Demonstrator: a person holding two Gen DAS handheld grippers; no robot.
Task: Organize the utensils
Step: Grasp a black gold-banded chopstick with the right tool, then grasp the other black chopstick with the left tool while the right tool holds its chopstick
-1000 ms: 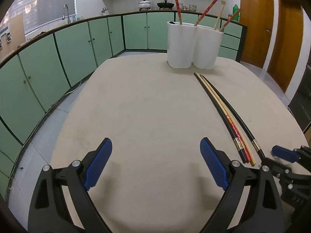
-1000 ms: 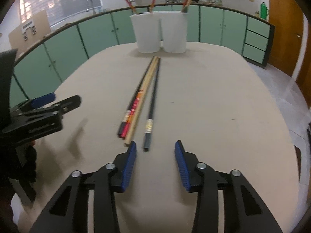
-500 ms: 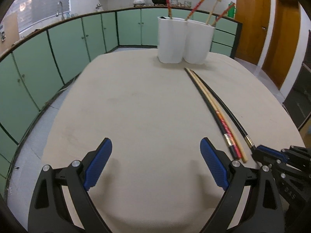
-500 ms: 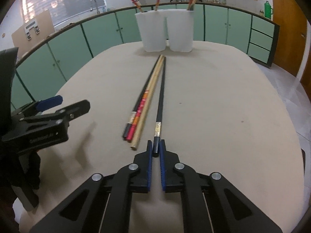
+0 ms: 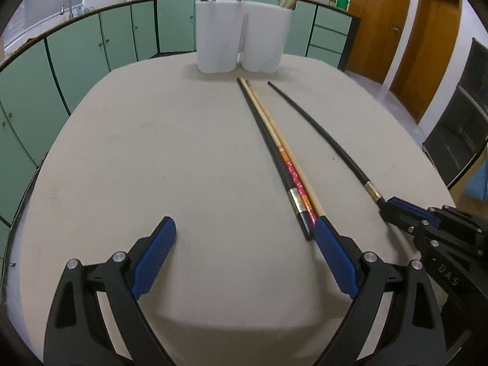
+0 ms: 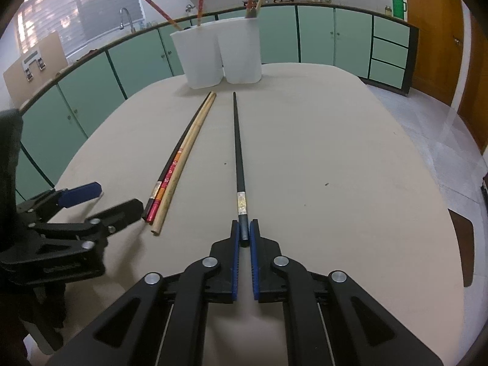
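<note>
Green kitchen cabinets curve behind a matte beige table (image 6: 335, 140). At its far end stand 2 smooth white holders (image 6: 216, 53), touching, with several chopsticks upright inside. The right gripper (image 6: 244, 235) pinches the butt of a slim, glossy black chopstick (image 6: 238, 149), apart from 3 others (image 6: 175, 167) lying bunched beside it: black, red-patterned and pale wood. The left gripper (image 5: 244, 241) hovers with its jaws spread wide, holding nothing. Gripped at 1 end, the long stick will likely swing; lifting slowly and tilting tip-down over a holder should help.
</note>
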